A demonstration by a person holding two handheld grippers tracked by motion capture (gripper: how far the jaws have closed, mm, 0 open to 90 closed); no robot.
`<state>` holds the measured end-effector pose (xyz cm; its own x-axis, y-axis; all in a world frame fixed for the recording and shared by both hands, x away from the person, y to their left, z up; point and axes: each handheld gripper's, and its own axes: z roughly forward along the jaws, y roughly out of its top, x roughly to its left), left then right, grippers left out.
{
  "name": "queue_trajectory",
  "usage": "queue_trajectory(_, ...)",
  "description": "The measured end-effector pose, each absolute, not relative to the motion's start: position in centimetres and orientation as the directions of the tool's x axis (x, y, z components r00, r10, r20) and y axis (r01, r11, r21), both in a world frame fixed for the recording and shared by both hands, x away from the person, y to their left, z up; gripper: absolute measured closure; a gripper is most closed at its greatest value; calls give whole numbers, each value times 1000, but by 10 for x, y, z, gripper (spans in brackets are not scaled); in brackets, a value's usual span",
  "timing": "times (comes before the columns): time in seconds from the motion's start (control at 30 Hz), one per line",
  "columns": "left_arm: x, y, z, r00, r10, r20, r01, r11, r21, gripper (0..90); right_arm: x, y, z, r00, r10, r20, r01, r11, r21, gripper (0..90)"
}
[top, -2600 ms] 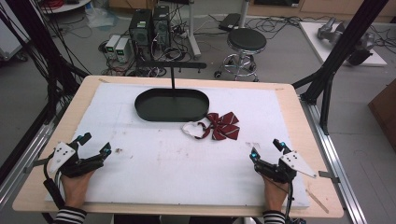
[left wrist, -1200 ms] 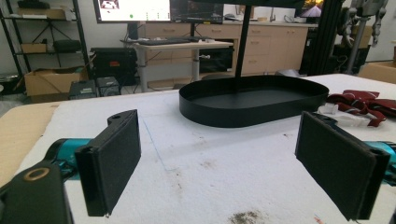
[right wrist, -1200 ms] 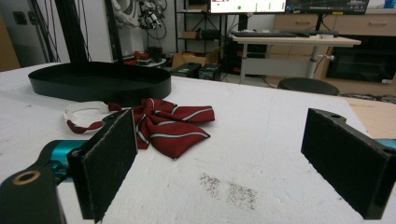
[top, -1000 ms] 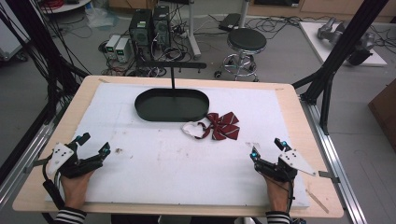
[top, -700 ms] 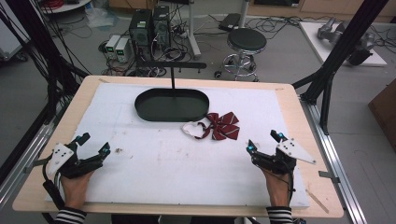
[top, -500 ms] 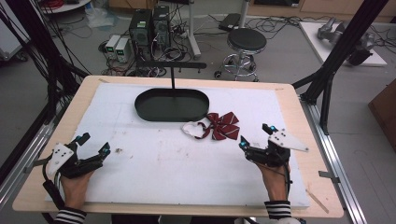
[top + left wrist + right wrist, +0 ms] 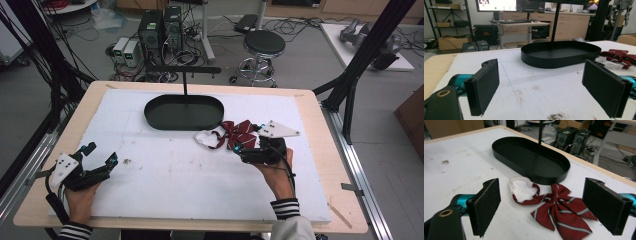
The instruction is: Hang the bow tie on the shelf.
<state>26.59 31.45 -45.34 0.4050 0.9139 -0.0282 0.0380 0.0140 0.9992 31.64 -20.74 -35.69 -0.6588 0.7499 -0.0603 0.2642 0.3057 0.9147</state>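
Item 1, right hand-held gripper (image 7: 246,148). Changed: a second ago it sat at the near right of the surface (image 7: 165,185), well apart from the bow tie; I now see it carried up and inward to the tie's near right edge. Its jaws have just been closing a little from full spread, yet they remain wide. In the right gripper view the two pads (image 7: 486,206) stand either side of the tie with nothing pressed between them. I judge this as the approach to a pick, grasp not yet made.

Item 2, bow tie (image 7: 239,133). Dark red with pale stripes, white strap looped at its left. It lies flat on the surface, just beside the near right end of the tray and outside it. Unmoved since the earlier pictures.

Item 3, tray (image 7: 184,112). Black, oval, far centre of the surface, a thin post rising behind it. Nothing inside. Likely destination for the tie, in my reading.

Item 4, left hand-held gripper (image 7: 99,154). Unchanged: parked at the near left, jaws wide, nothing between them, pointed toward the tray.

Item 5, pose. Right forearm reaches in from the near edge, hand wrapped on the grip, jaws aimed left and far, low over the surface, grey plate uppermost. Left hand rests low, wrist near the edge.
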Motion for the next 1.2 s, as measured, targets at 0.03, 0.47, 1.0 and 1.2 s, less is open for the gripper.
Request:
queue_trajectory(0.03, 266, 315, -453, 405, 914, -28, 38, 14, 999, 147, 320, -202, -355, -666, 742, -74, 263, 327, 908, 140)
queue_trajectory(0.47, 266, 315, -453, 408, 913, -28, 44, 11, 999, 147, 352, -153, -352, -726, 687, -40, 330, 398, 856, 174)
queue_trajectory(1.0, 266, 315, -453, 406, 914, -27, 42, 11, 999, 147, 390, -110, -364, -790, 612, 41, 444, 525, 726, 182)
queue_trajectory(1.2, 266, 315, -453, 407, 913, -28, 43, 11, 999, 147, 399, -99, -371, -804, 593, 46, 470, 586, 660, 198)
